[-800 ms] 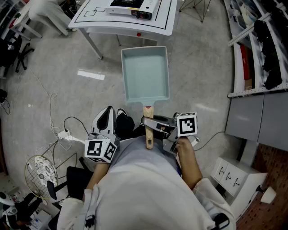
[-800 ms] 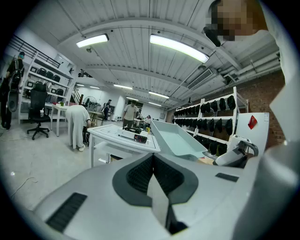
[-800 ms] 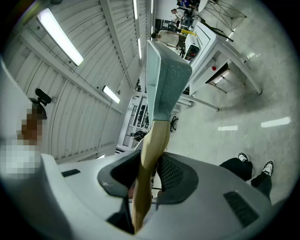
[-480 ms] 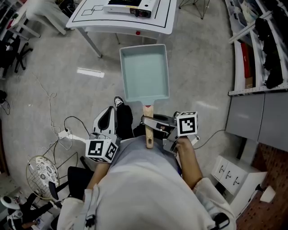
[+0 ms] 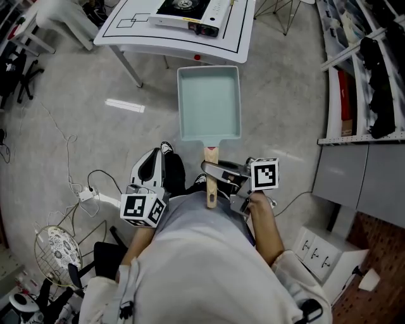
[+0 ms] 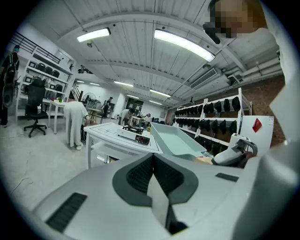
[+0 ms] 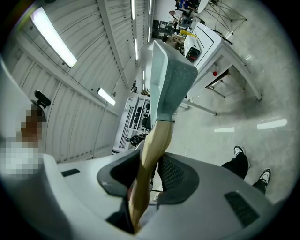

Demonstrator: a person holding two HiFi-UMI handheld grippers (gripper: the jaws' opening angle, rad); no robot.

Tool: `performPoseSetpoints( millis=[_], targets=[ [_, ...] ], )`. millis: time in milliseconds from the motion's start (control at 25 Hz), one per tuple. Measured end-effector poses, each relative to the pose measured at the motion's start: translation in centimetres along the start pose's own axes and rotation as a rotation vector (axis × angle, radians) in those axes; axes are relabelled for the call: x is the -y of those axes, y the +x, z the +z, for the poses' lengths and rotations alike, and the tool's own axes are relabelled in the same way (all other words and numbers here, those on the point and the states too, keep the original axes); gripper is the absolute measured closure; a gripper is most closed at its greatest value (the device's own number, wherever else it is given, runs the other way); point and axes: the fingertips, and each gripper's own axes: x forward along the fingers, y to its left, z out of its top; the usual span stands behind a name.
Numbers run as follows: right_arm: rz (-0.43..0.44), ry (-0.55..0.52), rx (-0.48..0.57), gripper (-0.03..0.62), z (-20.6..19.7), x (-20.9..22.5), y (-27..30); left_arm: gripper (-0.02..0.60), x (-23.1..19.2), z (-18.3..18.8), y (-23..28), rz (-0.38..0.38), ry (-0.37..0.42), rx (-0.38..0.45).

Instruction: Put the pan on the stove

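Note:
A pale blue rectangular pan (image 5: 209,102) with a wooden handle (image 5: 211,176) hangs in the air in front of me, level, above the floor. My right gripper (image 5: 215,172) is shut on the wooden handle (image 7: 149,154), with the pan (image 7: 168,84) reaching out beyond its jaws. My left gripper (image 5: 150,172) is shut with nothing in it, low at my left side. The portable stove (image 5: 188,14) sits on a white table (image 5: 237,38) ahead; in the left gripper view the stove (image 6: 133,134) lies left of the pan (image 6: 174,140).
The white table has black lines marked on it. Shelving with dark items (image 5: 373,69) runs along the right. Cables and a power strip (image 5: 88,190) lie on the floor at left, with a fan (image 5: 56,250) behind. People stand far off (image 6: 75,123).
The table and stove have come nearer and shifted slightly right in the head view. The pan stays held out in front at the same pose; the left gripper keeps its place.

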Motion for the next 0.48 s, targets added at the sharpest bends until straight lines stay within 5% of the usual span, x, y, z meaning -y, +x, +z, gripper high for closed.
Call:
performPoseSetpoints(
  millis=[480],
  targets=[
    [-0.012,0.007,0.004,0.47,6.9,0.4,5.4,0.575,-6.2,4.2,6.0,-0.003,-0.013,-0.002]
  ],
)
